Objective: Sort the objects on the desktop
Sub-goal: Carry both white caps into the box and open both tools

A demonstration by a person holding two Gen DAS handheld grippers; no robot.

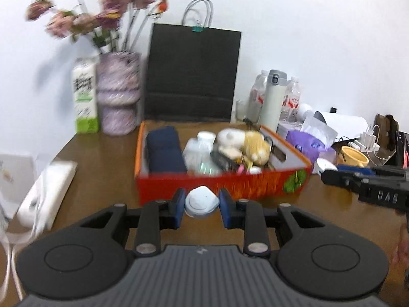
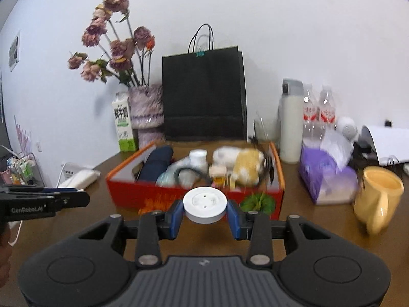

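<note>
Left gripper (image 1: 202,208) clamps a pale rounded case (image 1: 202,203), right gripper (image 2: 205,215) a white disc (image 2: 205,201); clear the red box (image 2: 194,198) wall, release over gaps.

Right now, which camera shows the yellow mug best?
The right wrist view: the whole yellow mug stands on the table with its handle showing, though blurred. The left wrist view catches only its rim and upper body behind the right claw.
</note>
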